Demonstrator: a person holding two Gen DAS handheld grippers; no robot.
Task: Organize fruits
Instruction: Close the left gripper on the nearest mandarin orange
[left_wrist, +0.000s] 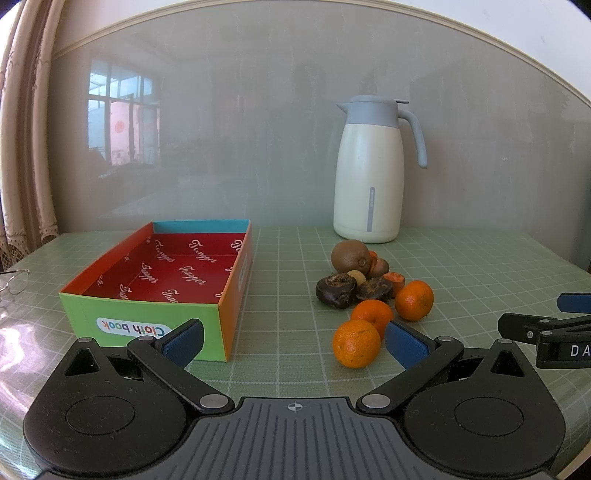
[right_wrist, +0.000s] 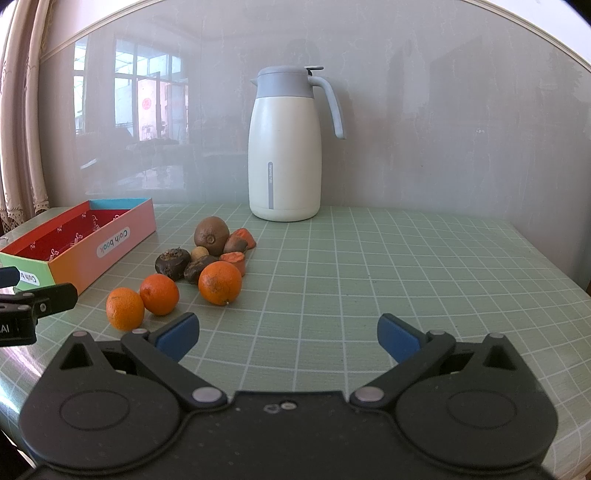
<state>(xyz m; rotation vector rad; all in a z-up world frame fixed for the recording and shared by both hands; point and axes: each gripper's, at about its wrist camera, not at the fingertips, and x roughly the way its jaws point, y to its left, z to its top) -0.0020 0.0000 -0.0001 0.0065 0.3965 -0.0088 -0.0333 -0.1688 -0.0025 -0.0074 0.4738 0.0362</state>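
Both tools hang spread and empty, the left tool (left_wrist: 294, 343) beside the nearest orange (left_wrist: 356, 343), right tool (right_wrist: 288, 338) back, fruit heaped on the bench (right_wrist: 406, 258) near the bare box (left_wrist: 147, 295).

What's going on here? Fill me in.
A person holds a hand-held gripper in each hand over a green table, about to sort fruit. The left hand-held gripper and right hand-held gripper are both open and hold nothing. The box has no fruit in it. Three oranges, a kiwi and other pieces sit in a pile beside it, in front of a jug. No fruit is in the box yet.
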